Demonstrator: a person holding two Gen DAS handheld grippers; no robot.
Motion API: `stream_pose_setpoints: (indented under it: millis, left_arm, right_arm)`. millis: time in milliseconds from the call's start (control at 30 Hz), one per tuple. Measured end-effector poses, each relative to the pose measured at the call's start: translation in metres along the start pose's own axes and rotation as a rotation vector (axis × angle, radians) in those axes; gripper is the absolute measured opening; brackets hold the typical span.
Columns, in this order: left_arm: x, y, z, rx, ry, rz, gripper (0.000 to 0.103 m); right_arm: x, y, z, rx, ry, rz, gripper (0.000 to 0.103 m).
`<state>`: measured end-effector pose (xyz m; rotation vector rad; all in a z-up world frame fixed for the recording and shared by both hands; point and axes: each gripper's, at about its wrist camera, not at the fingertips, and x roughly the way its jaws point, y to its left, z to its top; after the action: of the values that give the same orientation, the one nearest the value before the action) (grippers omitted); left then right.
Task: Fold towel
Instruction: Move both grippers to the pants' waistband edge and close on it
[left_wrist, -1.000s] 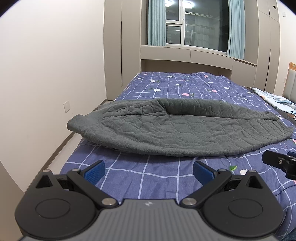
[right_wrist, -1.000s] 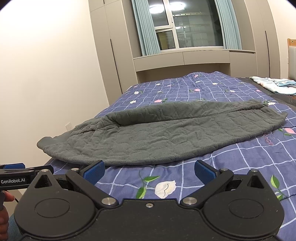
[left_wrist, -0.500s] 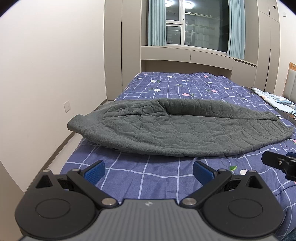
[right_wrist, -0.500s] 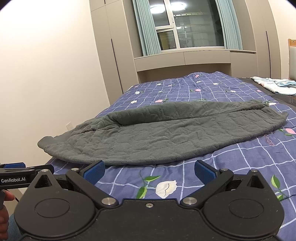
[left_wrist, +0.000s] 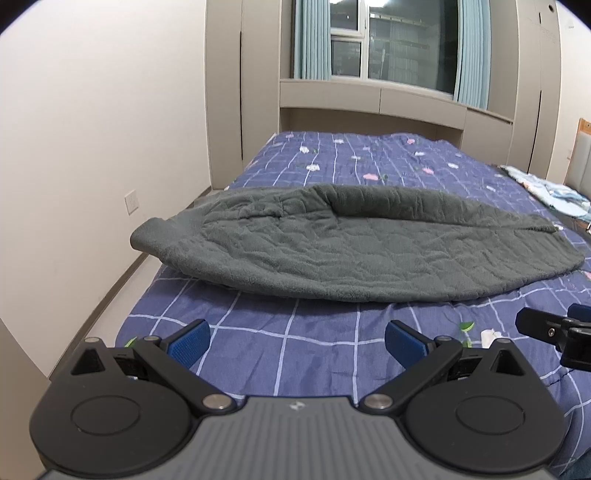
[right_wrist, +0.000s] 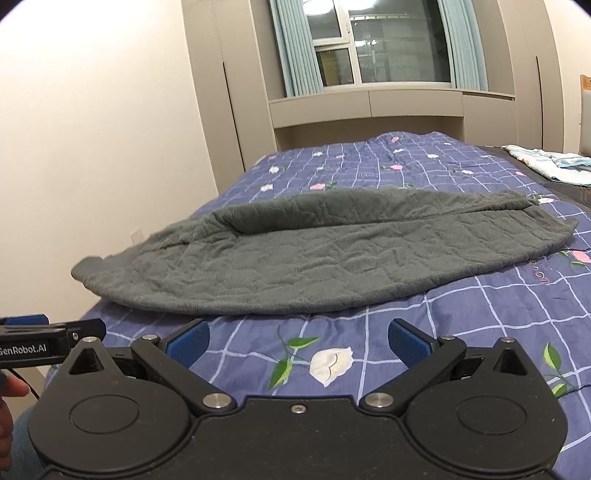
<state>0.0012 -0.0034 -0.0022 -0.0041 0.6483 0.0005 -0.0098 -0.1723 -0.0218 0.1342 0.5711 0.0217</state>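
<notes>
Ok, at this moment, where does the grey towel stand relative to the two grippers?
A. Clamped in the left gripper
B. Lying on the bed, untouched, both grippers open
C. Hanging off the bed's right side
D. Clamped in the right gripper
B: the grey towel lies on the bed ahead of the open left gripper and open right gripper, neither touching it.

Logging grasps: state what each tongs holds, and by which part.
Nothing is held. The left tongs and right tongs are open over the bedspread, short of the grey towel.
</notes>
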Motion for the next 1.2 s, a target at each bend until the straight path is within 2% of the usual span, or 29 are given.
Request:
stream_pose_setpoints:
  millis: [167,667,767,900,1033,1100,1200]
  left_arm:
    - [0.012,0.01,0.012,-0.013,0.031,0.017,0.102]
    - [0.046,0.034,0.09,0.031,-0.015,0.117,0.103]
    - [0.064,0.039,0.111,0.06,-0.037,0.164,0.103]
    - [0.098,0.05,0.142,0.1,-0.038,0.188,0.103]
    - [0.138,0.062,0.167,0.174,-0.035,0.237,0.103]
    - [0.155,0.065,0.177,0.217,-0.032,0.248,0.103]
    - [0.184,0.071,0.194,0.274,-0.02,0.234,0.103]
  right_arm:
    - [0.009,0.004,0.01,-0.049,0.04,-0.011,0.103]
    - [0.05,0.008,0.055,-0.14,0.04,0.018,0.103]
    - [0.065,0.004,0.064,-0.137,0.039,0.044,0.103]
    - [0.092,-0.011,0.075,-0.118,0.027,0.123,0.103]
    - [0.12,-0.028,0.093,-0.135,-0.004,0.144,0.103]
    - [0.135,-0.038,0.106,-0.142,-0.032,0.162,0.103]
    - [0.162,-0.054,0.131,-0.144,-0.011,0.201,0.103]
